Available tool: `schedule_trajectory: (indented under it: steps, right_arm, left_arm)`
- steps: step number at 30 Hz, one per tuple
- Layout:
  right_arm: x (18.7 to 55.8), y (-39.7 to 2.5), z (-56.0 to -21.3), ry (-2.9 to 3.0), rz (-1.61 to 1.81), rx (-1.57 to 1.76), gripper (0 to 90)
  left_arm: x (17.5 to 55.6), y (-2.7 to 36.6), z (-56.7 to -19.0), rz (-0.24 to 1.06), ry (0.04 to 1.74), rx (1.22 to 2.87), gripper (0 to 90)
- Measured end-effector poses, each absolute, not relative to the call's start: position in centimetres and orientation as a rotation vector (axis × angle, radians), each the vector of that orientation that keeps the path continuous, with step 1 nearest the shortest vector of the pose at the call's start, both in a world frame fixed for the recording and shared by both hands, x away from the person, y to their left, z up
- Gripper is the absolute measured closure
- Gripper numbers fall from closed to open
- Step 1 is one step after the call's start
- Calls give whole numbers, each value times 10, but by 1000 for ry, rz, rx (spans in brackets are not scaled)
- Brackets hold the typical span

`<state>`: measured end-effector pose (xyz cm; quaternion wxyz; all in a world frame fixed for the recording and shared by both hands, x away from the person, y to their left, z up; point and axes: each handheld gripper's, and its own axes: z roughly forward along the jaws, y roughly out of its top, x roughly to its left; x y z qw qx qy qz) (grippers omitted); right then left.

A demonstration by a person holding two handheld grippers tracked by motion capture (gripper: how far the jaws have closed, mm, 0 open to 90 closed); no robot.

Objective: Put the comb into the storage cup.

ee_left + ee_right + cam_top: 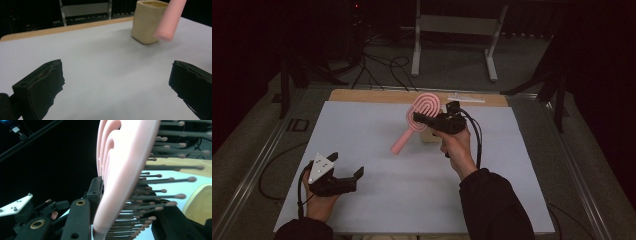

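Note:
A pink hairbrush with looped ribs hangs above the middle of the white table, handle slanting down to the left. My right gripper is shut on its head; in the right gripper view the brush head and its bristles stand between the jaws. The handle tip floats beside a cream square cup, which stands on the table under the right hand. My left gripper rests open near the table's front left, with nothing between its fingers.
A white sheet covers the table, with a bare wooden strip along the far edge. A small white strip lies at that far edge. A metal stand and cables lie on the floor beyond.

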<state>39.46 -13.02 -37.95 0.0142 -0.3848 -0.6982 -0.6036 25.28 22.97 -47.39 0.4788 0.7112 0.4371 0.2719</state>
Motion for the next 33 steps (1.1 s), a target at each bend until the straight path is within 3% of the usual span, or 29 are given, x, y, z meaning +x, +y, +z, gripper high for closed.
schedule_trajectory:
  steps: [12,33]
  right_arm:
    - [398,-137,-378,-2161,-1910,-1223,635]
    - [408,-142,-363,-2158,-1958,-1271,635]
  left_arm:
    - [228,250,-485,730,1083,1732,1]
    - [227,259,-492,785,1129,1673,2]
